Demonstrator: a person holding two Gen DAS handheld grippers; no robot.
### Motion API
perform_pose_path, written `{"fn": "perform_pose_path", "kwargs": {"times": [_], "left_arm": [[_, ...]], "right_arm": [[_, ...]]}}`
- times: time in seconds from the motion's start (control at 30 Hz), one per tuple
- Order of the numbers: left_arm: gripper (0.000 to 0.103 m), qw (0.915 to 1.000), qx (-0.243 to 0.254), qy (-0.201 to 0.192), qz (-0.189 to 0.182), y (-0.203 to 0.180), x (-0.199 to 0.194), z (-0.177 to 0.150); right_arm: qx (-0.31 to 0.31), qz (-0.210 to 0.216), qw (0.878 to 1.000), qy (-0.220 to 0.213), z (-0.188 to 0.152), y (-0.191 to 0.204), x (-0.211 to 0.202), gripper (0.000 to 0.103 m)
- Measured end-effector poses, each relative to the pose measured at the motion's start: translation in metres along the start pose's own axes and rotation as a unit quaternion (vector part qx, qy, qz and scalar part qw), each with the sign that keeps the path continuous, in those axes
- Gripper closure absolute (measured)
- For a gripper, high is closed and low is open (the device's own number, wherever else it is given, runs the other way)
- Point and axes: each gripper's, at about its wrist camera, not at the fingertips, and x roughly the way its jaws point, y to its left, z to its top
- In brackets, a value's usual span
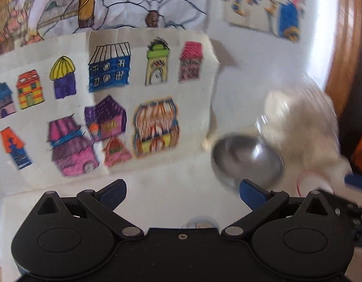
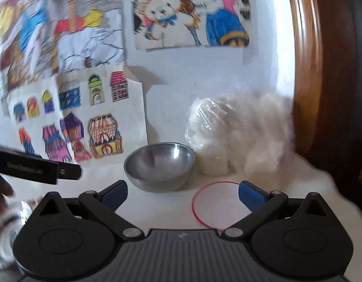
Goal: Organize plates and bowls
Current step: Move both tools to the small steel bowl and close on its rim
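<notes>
both grippers' jaws wide apart

A metal bowl (image 2: 159, 165) is set on the bench (image 2: 171, 87), with a plastic-wrapped bundle (image 2: 211, 138) just beside it on the right. A thin ring (image 2: 192, 202) is laid near of the bundle, right of the bowl. A sheet of house drawings (image 2: 70, 119) is placed left of the bowl, and other drawings (image 2: 190, 11) are spread farther back.
</notes>
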Motion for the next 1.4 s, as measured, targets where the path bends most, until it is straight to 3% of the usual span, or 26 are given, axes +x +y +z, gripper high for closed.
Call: {"fn": "perform_pose_path", "kwargs": {"times": [0.17,0.43,0.53,0.73,0.8,1.07,1.23,1.4], "left_arm": [[0.001,0.9988,-0.044,0.012,0.019,0.004,0.055,0.015],[0.001,0.9959,-0.08,0.041,-0.007,0.008,0.099,0.018],[0.006,0.9956,-0.083,0.042,-0.011,0.007,0.104,0.018],[0.036,0.9941,-0.085,0.06,-0.032,-0.002,0.115,0.02],[0.053,0.9929,-0.087,0.068,-0.045,-0.007,0.119,0.021],[0.088,0.9933,-0.068,0.07,-0.061,-0.028,0.126,0.024],[0.096,0.9912,-0.075,0.077,-0.077,-0.026,0.126,0.021],[0.097,0.9896,-0.085,0.083,-0.081,-0.012,0.115,0.018]], "right_arm": [[0.03,0.003,0.999,0.019,0.018,-0.014,0.046,0.001],[0.039,0.008,0.997,0.062,0.028,-0.021,0.099,0.021],[0.041,0.009,0.996,0.074,0.03,-0.019,0.111,0.027],[0.035,0.002,0.995,0.091,0.03,-0.014,0.125,0.046],[0.036,0.0,0.995,0.094,0.03,-0.013,0.129,0.054],[0.044,-0.016,0.993,0.108,0.033,-0.011,0.144,0.073],[0.059,-0.004,0.991,0.122,0.031,-0.013,0.15,0.089],[0.081,0.005,0.989,0.126,0.032,-0.011,0.146,0.091]]}}
